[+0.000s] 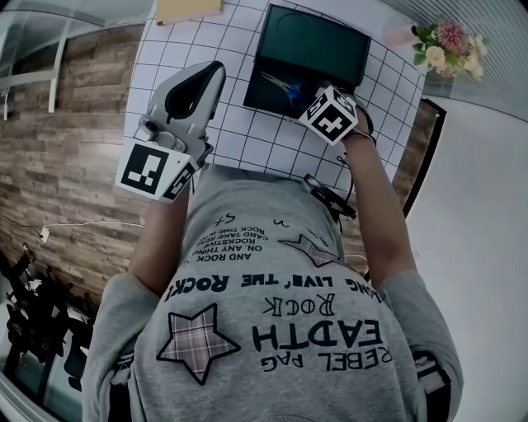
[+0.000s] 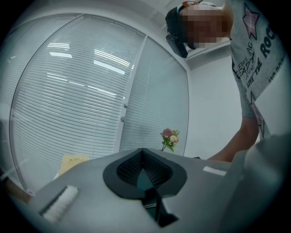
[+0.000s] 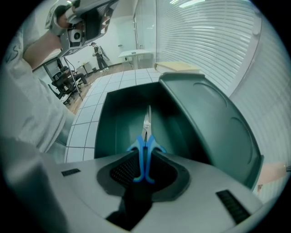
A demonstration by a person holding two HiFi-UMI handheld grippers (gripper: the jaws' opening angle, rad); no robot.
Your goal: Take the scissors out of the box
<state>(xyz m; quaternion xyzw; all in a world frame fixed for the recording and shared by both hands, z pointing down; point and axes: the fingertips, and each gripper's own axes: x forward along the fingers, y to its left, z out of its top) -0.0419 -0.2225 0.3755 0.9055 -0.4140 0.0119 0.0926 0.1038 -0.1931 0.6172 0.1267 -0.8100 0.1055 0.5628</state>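
— What's on the table (image 1: pixel 247 140) round them?

— It has a white gridded top. On it sits a dark green box (image 3: pixel 113 123) with its lid (image 3: pixel 213 123) open and tilted up on one side. A yellowish pad (image 1: pixel 188 10) lies past the box at the far edge. A small bunch of flowers (image 1: pixel 445 45) stands off at the corner, before the window blinds (image 2: pixel 68 91).

— And the scissors?

— The scissors (image 3: pixel 145 136) are inside the box, blue handles toward the person, blades pointing at the far wall. The box walls ring them in, and the raised lid stands close beside the reaching tool.

— Which tool has them?

— The right gripper (image 3: pixel 145 154). It points steeply down into the box, and its jaws are clamped on the blue handles, one pad on each side, the handles filling the gap.

— The other?

— The left gripper (image 2: pixel 142 150) hovers roughly level over the near side of the table, left of the box, aimed at the blinds. Its jaws meet at the tips with nothing in them.

— Anything you can't make out?

— From above, the right gripper's marker cube (image 1: pixel 330 114) covers its jaws and the handles, so only the blades show. I can't tell whether the blades lie on the box bottom or hang just off it. The person's grey printed shirt (image 1: pixel 280 313) blocks the table's near edge.
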